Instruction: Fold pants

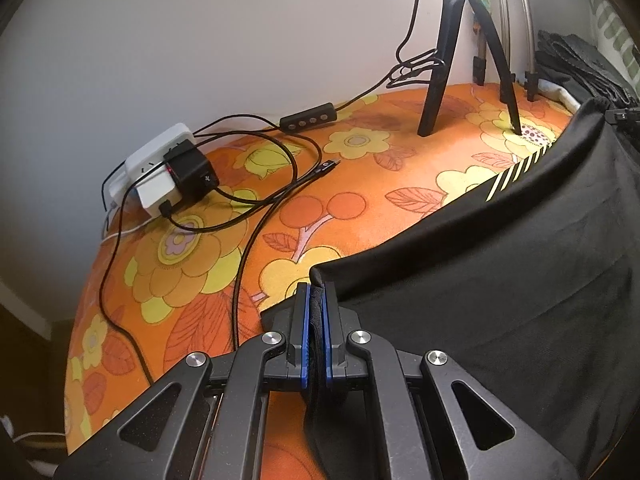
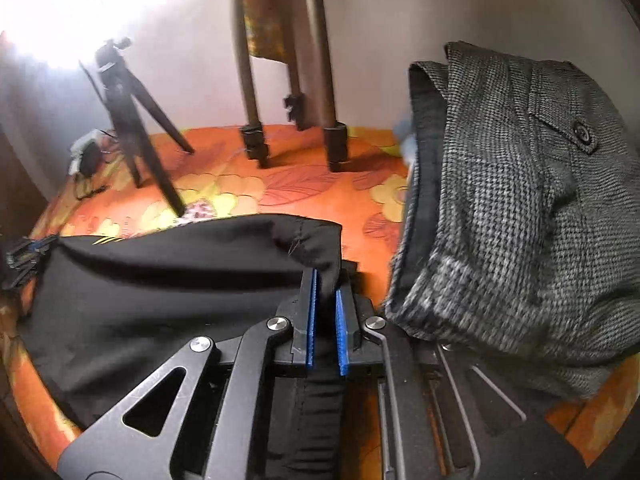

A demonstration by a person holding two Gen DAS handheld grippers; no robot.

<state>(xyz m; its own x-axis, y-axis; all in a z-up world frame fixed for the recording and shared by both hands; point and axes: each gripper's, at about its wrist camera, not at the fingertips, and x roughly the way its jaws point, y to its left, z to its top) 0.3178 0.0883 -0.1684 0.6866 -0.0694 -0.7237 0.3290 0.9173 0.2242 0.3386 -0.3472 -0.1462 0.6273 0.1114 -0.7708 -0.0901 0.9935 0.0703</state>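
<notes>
Black pants [image 1: 500, 264] pinched at both ends over the floral orange bedspread [image 1: 224, 248].
Left gripper [image 1: 316, 300] and right gripper [image 2: 326, 284] each clamp a folded hem edge, fabric stretched between them.

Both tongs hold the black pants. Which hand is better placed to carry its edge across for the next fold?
Probably the left tongs: open orange cover lies beside them. The right tongs are crowded by the grey checked garment. Both grip the black pants.

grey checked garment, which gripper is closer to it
Right. The right gripper, clamping the black pants, sits just beside the grey checked garment. The left gripper holds the pants' opposite end, farther off.
</notes>
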